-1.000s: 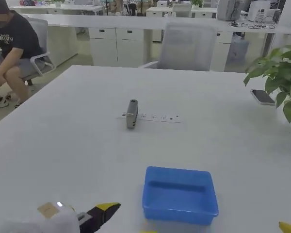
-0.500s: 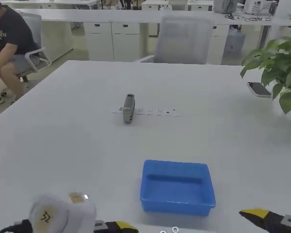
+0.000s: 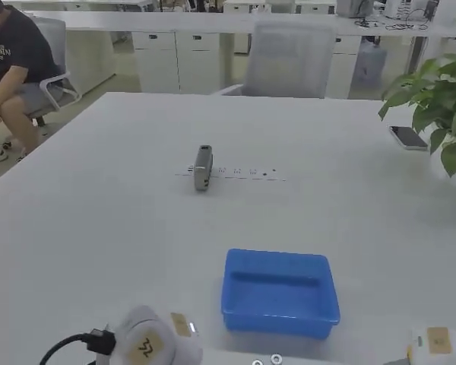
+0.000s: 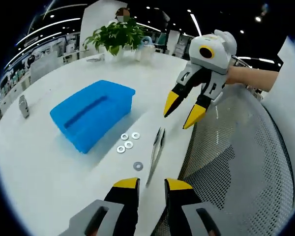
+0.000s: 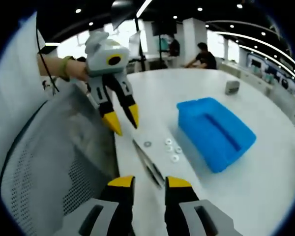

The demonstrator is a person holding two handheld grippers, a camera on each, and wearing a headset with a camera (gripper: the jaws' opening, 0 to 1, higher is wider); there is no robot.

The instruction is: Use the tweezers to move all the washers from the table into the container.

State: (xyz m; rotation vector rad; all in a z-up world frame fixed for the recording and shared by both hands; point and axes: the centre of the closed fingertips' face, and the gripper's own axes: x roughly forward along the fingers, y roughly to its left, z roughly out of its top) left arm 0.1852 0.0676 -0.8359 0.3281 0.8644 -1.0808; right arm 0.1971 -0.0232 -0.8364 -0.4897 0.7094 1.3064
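- Draws the left gripper (image 4: 150,184) back toward the near edge of the table (image 3: 91,228), away from the blue container (image 3: 280,293).
- Pulls the right gripper (image 5: 148,181) back toward that edge too.

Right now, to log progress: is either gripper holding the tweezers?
No, the tweezers lie flat on the table, with the left gripper and the right gripper both open and empty.

Head view looks down; gripper views face inward, sharing the container (image 4: 91,114)
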